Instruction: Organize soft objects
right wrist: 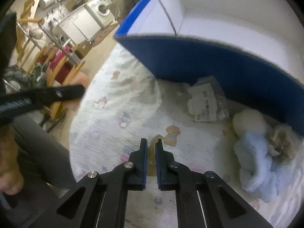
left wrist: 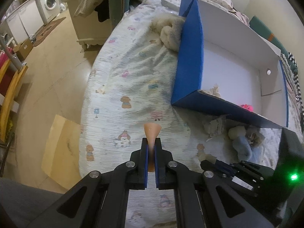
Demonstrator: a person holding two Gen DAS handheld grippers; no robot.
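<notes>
Left tool (left wrist: 151, 144) is clamping a thin peach soft piece (left wrist: 152, 131), frame centre. Right tool (right wrist: 151, 145) is pinching something pale, unclear. Light, floppy blue plush (right wrist: 254, 163), lower right: grab mid-body.

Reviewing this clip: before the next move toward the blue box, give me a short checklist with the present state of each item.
1. Left gripper holds the peach soft piece: ok, jaws shut on it.
2. Right gripper holds a pale yellowish soft piece: cannot tell; piece sits between nearly shut jaws.
3. Blue cardboard box with white inside is open on top: ok.
4. Room in box: ok; only a cream toy and a pink item show.
5. All soft items collected: not ok; light blue fluffy sock and cream round plush lie outside on the printed bedsheet.
</notes>
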